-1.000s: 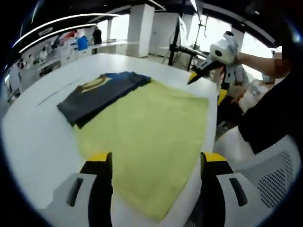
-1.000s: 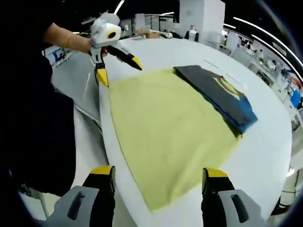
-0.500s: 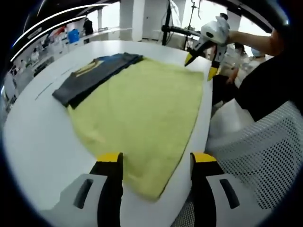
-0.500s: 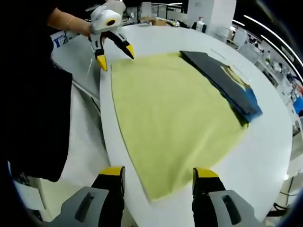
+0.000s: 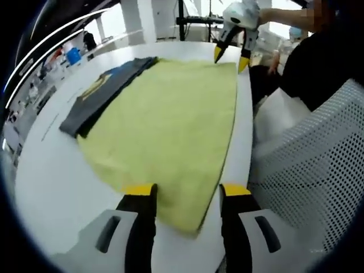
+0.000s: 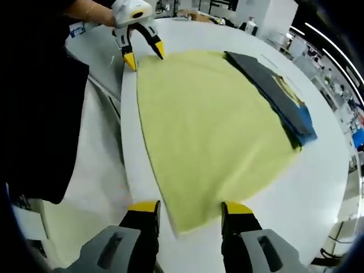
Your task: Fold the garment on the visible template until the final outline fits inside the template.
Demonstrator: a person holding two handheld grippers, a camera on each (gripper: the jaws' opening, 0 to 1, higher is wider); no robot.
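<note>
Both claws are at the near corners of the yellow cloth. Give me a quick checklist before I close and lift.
1. Left claw open, astride the corner of the yellow cloth: ok.
2. Right claw open, astride the other near corner of the cloth: ok.
3. Either corner between the jaws deep enough to pinch: cannot tell.
4. Dark folded garment lies along the cloth's far edge, apart from both claws: ok.
5. Cloth lies flat on the white table, no big wrinkles: ok.
6. Template outline on the table: cannot tell.
</note>
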